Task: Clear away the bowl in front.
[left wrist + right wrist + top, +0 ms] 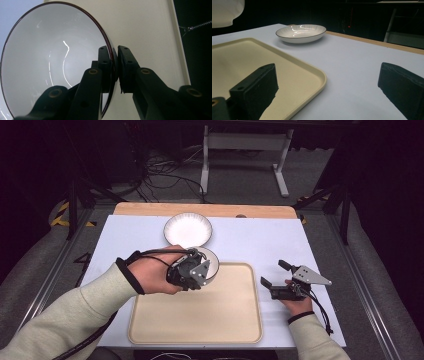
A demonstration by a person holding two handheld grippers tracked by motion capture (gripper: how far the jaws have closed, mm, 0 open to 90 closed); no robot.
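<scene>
A white bowl (211, 261) with a dark rim is held tilted over the far left corner of the beige tray (200, 315). My left gripper (201, 271) is shut on its rim. In the left gripper view the jaws pinch the bowl (50, 65) rim, one inside and one outside, at the left gripper (115, 63), with the tray (150, 30) behind. My right gripper (273, 273) rests open on the white table just right of the tray, holding nothing. In its own view the right gripper (329, 85) stands wide open beside the tray (249, 57) edge.
A shallow ribbed white plate (188, 229) sits on the white tabletop (255, 240) beyond the tray, and it appears far off as the plate (300, 32). A wooden strip (150, 209) runs along the table's far edge. Cables and a white stand lie on the floor behind.
</scene>
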